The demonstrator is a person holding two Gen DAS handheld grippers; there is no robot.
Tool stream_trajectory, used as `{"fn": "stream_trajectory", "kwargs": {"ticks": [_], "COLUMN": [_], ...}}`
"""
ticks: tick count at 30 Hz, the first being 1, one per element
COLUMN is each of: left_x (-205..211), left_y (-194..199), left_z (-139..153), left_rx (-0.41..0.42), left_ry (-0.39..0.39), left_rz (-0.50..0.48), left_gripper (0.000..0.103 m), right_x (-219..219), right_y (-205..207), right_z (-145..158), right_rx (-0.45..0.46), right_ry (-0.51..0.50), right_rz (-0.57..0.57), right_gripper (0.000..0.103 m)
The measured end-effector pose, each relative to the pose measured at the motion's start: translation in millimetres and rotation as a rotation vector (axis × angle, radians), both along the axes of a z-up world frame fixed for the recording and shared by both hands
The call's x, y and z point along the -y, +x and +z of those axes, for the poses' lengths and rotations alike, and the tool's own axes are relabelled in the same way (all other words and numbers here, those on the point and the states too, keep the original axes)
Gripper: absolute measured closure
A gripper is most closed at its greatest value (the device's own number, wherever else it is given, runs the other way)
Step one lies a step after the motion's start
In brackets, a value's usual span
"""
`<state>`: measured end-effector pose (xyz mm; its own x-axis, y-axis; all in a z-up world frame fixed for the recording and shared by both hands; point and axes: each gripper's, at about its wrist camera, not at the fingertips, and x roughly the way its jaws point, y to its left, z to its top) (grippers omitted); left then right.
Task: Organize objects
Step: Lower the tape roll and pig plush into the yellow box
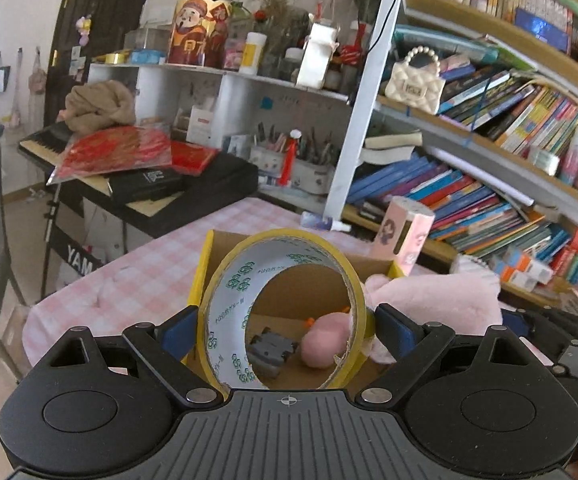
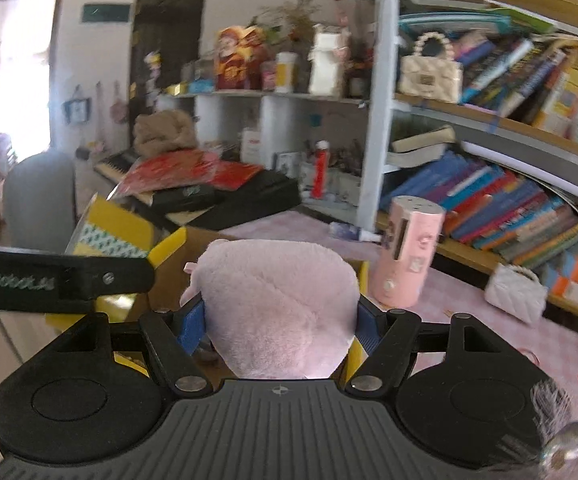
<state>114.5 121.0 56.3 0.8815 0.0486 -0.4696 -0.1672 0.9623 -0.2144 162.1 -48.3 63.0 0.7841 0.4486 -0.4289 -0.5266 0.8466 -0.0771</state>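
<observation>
Currently left gripper [image 1: 287, 320] clamps yellow-edged tape roll [image 1: 249, 276] above open cardboard box [image 1: 225, 248]; right gripper [image 2: 281, 320] clamps pink plush toy [image 2: 277, 304] beside it. Your remaining steps: deposit both (box already holds small pink toy [image 1: 323, 340], grey part [image 1: 271, 348]); pink cylindrical container [image 2: 409, 256] remains on table.

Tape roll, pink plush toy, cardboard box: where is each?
tape roll [image 1: 225, 280]: left wrist view, upper-left band.
pink plush toy [image 2: 277, 300]: right wrist view, middle of its fur.
cardboard box [image 1: 225, 246]: left wrist view, back inner wall.

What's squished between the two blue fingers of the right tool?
A fluffy pink plush toy sits between the right tool's blue fingers, above the cardboard box. The right wrist view shows it.
</observation>
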Motion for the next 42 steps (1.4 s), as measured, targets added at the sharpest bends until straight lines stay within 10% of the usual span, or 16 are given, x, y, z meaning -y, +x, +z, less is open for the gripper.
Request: {"fn": "stream_trajectory", "kwargs": {"ticks": [42], "left_x": [19], "left_y": [87], "left_z": [-51], "left_rx": [-0.284], "left_ry": [0.114], "left_rz": [0.010], "left_gripper": [0.009], "right_x": [-29], "right_y": [86], "right_z": [-56], "right_rx": [-0.283], "right_ry": [-0.219], "right_rz": [0.307], "right_gripper": [0.030]}}
